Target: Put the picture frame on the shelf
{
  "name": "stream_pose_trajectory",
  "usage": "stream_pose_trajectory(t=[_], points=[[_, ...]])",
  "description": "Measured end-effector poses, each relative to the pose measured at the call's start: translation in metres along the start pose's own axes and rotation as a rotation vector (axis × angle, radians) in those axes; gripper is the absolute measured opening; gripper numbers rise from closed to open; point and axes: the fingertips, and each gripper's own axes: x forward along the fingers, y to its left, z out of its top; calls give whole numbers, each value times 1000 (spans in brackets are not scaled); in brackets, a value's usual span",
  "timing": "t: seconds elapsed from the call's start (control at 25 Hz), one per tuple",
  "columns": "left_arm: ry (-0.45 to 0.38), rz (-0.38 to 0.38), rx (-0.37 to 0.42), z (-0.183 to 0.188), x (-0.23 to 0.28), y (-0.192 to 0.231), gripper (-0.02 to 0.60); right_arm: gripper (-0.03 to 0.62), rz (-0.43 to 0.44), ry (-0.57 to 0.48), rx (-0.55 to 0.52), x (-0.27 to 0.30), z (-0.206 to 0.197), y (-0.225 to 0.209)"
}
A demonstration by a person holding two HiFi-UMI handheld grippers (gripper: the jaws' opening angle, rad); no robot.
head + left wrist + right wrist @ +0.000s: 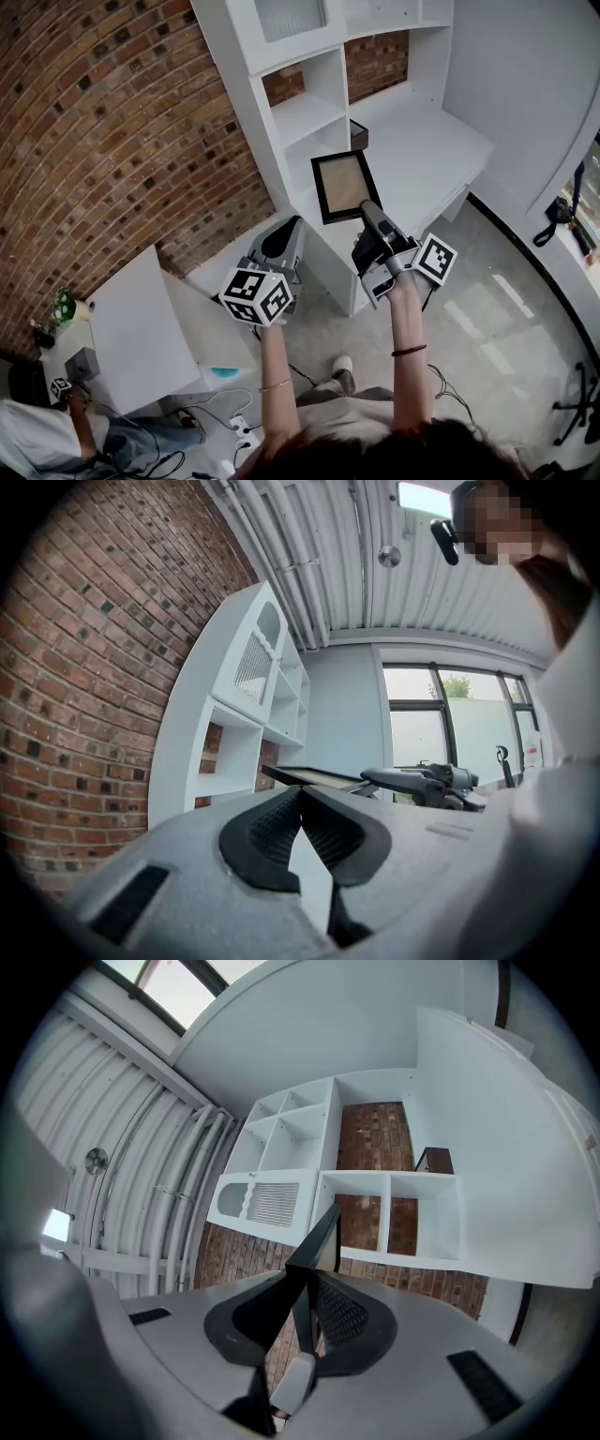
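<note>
The picture frame (342,185), black-edged with a beige inside, hangs flat in the air before the white shelf unit (309,112). My right gripper (367,212) is shut on its near edge. From the right gripper view the frame (320,1234) shows edge-on, clamped between the pads, with the shelf compartments (389,1213) behind it. My left gripper (281,240) floats to the left of the frame, shut and holding nothing. In the left gripper view its tips (302,795) meet, and beyond them lie the frame (309,777) and the right gripper (424,782).
A small dark box (358,134) sits in a shelf compartment by the brick wall (112,141). A white table (141,323) stands at lower left, with a seated person (47,436) and cables (220,422) on the floor. A chair base (577,405) is at the right.
</note>
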Motion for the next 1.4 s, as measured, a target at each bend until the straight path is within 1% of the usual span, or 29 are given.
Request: stream_pose_trajectory(t=[0.24, 0.64, 0.8, 1.04, 1.2, 1.4], points=[[-11, -28, 1, 2, 19, 16, 11, 74, -2, -11, -13, 20, 5, -10], [-8, -36, 2, 2, 36, 39, 11, 74, -9, -18, -11, 44, 13, -23], [-5, -27, -1, 1, 43, 50, 11, 74, -11, -13, -5, 55, 17, -30], [9, -23, 0, -5, 44, 51, 11, 74, -13, -12, 9, 58, 19, -33], [13, -3, -6, -5, 52, 60, 11, 74, -11, 8, 13, 71, 22, -38], [12, 11, -2, -7, 59, 61, 11, 74, -1, 22, 18, 76, 25, -39]])
